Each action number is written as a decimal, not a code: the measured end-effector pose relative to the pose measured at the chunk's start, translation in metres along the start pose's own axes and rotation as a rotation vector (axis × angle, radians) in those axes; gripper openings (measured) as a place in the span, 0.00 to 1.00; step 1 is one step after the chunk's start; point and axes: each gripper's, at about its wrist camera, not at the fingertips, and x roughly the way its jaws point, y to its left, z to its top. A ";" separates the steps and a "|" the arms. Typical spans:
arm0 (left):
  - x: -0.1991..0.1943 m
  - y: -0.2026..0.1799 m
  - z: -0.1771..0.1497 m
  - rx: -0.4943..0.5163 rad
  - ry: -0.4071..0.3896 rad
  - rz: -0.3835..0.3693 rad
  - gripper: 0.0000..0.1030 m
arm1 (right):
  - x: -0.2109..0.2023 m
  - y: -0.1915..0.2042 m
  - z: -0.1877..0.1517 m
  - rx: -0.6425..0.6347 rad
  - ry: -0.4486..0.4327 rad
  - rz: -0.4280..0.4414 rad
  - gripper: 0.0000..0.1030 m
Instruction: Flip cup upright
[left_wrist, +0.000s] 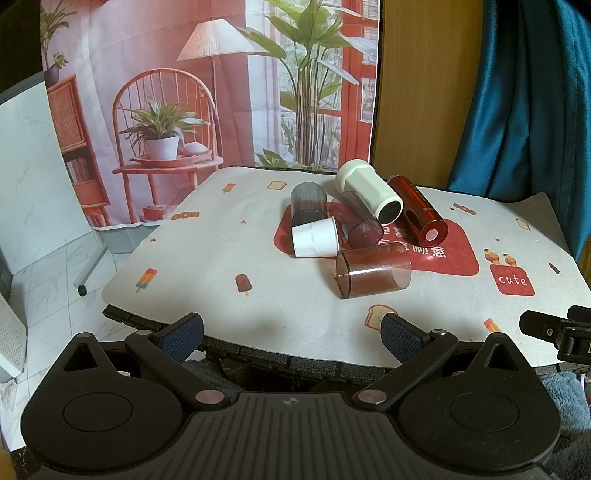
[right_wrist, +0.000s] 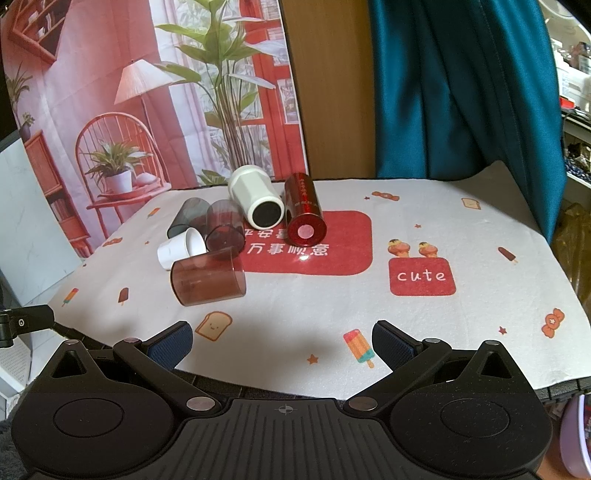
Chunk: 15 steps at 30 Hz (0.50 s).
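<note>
- Brown cup (left_wrist: 373, 272) (right_wrist: 208, 276) lies on its side at the near edge of the cup pile on the tablecloth (left_wrist: 288, 295), long axis crosswise, mouth to the right.
- Left gripper (left_wrist: 291, 336): wide, empty; cup ahead, slightly right.
- Right gripper (right_wrist: 282, 338): wide, empty; cup ahead-left.
- Neither looks clearly nearer.

Cups on the cloth, six in all, every one lying on its side:
- brown clear cup (left_wrist: 373, 272) (right_wrist: 208, 277): 1
- smoky clear cups (left_wrist: 308, 203) (right_wrist: 186, 216): 3
- white cups (left_wrist: 316, 237) (right_wrist: 181, 251): 2
- red metallic cup (left_wrist: 419, 211) (right_wrist: 304, 214): 1... counted apart, making smoky ones 2.
</note>
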 end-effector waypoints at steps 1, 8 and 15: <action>0.000 0.000 -0.001 -0.001 0.000 0.000 1.00 | 0.000 0.000 0.000 0.000 0.000 0.000 1.00; 0.001 0.000 -0.002 -0.005 0.005 -0.002 1.00 | 0.000 0.000 0.000 0.000 0.001 0.000 1.00; 0.000 0.002 0.000 -0.011 0.010 -0.004 1.00 | 0.001 0.001 -0.002 0.000 0.003 0.000 1.00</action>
